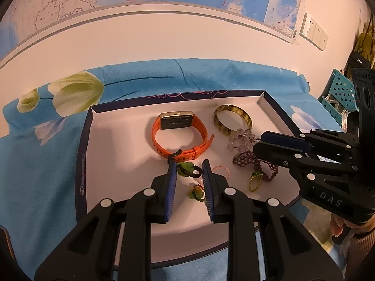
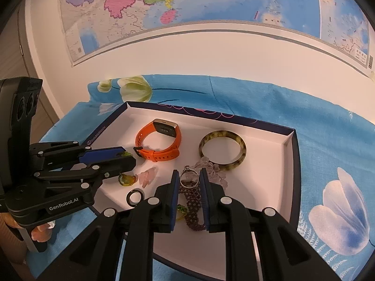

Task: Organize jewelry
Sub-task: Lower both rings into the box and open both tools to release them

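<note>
A white-lined tray [image 1: 82,164] with a dark blue rim holds the jewelry. My left gripper [image 1: 188,164] is over its near part, shut on a green pendant [image 1: 185,169] with a black cord. From the right wrist view the left gripper [image 2: 130,156] comes in from the left, with the pendant [image 2: 127,154] at its tips. My right gripper [image 2: 188,175] is shut on a silver ring [image 2: 186,169] above a purple beaded bracelet [image 2: 192,208]. In the left wrist view the right gripper [image 1: 257,143] hides the ring. An orange watch [image 1: 178,138] and a mottled bangle [image 1: 232,119] lie farther back.
Also in the tray are a clear crystal bracelet [image 2: 213,168], a black ring [image 2: 134,196], an amber-green piece [image 2: 127,179] and a pink piece [image 2: 147,175]. The tray lies on a blue floral cloth [image 2: 328,140] below a wall map. A teal perforated basket [image 1: 339,91] stands at the right.
</note>
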Action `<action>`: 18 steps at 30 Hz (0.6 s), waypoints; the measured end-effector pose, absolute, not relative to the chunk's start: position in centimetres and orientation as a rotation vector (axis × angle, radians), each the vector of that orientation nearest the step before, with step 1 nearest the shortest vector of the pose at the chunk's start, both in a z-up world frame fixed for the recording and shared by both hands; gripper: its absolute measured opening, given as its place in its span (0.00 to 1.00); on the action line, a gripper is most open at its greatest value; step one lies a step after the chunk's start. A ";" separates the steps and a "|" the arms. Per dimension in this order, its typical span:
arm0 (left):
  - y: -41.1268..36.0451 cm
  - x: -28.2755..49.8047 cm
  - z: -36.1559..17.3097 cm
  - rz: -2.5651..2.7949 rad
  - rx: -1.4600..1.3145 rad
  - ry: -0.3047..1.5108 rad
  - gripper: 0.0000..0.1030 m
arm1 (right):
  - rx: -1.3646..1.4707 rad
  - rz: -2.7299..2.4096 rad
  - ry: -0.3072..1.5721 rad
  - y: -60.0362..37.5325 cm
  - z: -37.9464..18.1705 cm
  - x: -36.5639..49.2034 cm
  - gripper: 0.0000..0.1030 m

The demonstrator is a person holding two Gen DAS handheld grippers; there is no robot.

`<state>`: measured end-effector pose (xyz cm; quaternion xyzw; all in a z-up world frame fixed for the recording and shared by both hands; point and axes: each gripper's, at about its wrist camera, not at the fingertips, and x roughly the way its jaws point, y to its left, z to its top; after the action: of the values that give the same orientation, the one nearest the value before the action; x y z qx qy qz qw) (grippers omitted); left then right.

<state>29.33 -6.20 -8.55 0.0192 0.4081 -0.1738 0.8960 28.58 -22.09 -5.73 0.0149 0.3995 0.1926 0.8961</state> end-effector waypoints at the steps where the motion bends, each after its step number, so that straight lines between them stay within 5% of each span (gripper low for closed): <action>1: -6.2 29.4 -8.6 -0.359 0.038 0.847 0.22 | 0.030 0.397 0.830 -22.1 -5.8 28.6 0.16; 18: -6.1 29.7 -8.9 -0.352 0.033 0.860 0.22 | 0.014 0.392 0.840 -21.8 -6.2 29.0 0.16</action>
<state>29.72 -6.12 -8.93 0.0157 0.4146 -0.1697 0.8939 28.97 -21.79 -6.20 0.0069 0.4052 0.1892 0.8944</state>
